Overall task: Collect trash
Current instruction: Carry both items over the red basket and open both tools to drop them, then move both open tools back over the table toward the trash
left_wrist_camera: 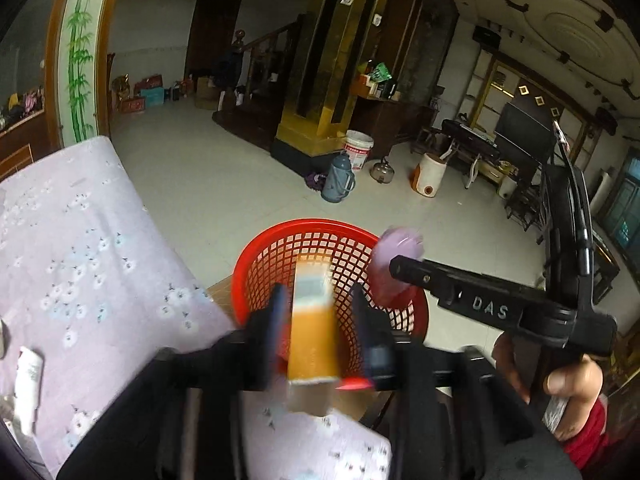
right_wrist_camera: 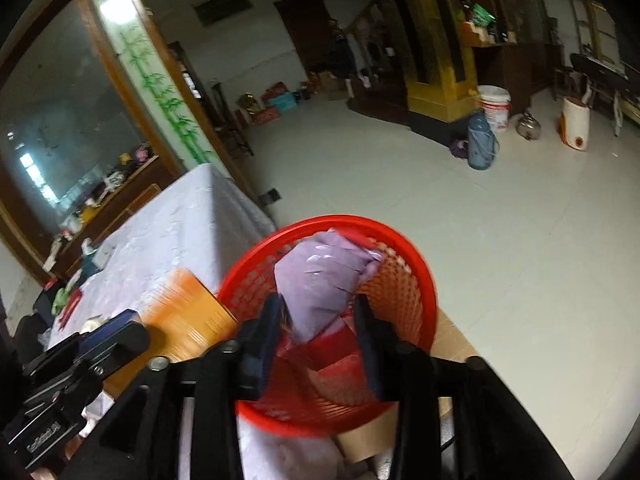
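A red mesh basket (left_wrist_camera: 320,224) (right_wrist_camera: 360,220) stands beside the cloth-covered table. My left gripper (left_wrist_camera: 319,294) hangs over its near rim with an orange carton (left_wrist_camera: 312,332) between the fingers. The carton touches the left finger, and a gap shows at the right finger. Carton and fingers are blurred. In the right wrist view the orange carton (right_wrist_camera: 188,312) juts from the left gripper (right_wrist_camera: 116,332) toward the rim. My right gripper (right_wrist_camera: 318,300) is shut on a crumpled purple plastic bag (right_wrist_camera: 320,280) above the basket. The left wrist view shows that gripper (left_wrist_camera: 400,268) and the bag (left_wrist_camera: 396,256) over the right rim.
The table wears a lilac flowered cloth (left_wrist_camera: 80,240) (right_wrist_camera: 180,220), with a white tube (left_wrist_camera: 28,384) lying on it. The basket rests on brown cardboard (right_wrist_camera: 452,340). A hand (left_wrist_camera: 568,384) holds the right gripper. Far off on the tiled floor stand a grey thermos (left_wrist_camera: 338,180) and a white bucket (left_wrist_camera: 358,152).
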The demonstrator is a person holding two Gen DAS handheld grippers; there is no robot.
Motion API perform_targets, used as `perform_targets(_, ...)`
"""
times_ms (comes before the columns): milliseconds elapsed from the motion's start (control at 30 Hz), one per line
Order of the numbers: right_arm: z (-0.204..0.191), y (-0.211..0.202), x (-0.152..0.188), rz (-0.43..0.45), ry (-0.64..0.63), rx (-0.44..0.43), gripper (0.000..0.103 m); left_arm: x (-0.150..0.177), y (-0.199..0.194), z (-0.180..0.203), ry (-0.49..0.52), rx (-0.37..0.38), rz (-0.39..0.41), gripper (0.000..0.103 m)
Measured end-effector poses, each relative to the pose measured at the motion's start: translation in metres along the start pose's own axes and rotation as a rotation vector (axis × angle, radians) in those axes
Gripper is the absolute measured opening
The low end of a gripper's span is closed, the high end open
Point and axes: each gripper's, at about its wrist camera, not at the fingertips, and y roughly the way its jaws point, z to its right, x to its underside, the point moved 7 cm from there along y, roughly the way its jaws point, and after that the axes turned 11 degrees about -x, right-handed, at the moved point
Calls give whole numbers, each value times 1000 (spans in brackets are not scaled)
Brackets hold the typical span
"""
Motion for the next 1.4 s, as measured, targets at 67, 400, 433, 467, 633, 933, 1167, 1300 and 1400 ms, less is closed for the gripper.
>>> perform_targets(67, 5, -1, 0, 6, 19, -6, 55, 2, -4, 0, -21, 2, 6, 54)
perform_targets(400, -31, -16, 38, -15, -24, -117, 55, 40, -76, -30, -8, -74, 83, 73)
perform_targets(433, -38, -14, 42, -25, -34, -132, 55, 46, -85, -36, -8, -92, 91, 74)
perform_targets(467, -53, -11, 48, -41, -54, -156, 55, 51, -97, -43, -12, -108, 102, 74)
perform_targets(633, -107, 1, 71, -94, -144, -214, 55, 75, -145, -88, -51, -202, 151, 81)
perform_targets(933, -203, 32, 122, -255, -269, -347, 55, 132, -218, -193, -227, -360, 160, 81)
perform_targets(1167, -266, 52, 159, -355, -371, -404, 55, 178, -267, -283, -341, -545, 145, 81)
perform_targets(1300, -301, 68, 177, -406, -415, -434, 55, 185, -282, -335, -408, -629, 134, 81)
perform_targets(1400, -328, 89, 192, -455, -426, -441, 55, 183, -288, -370, -470, -615, 127, 81)
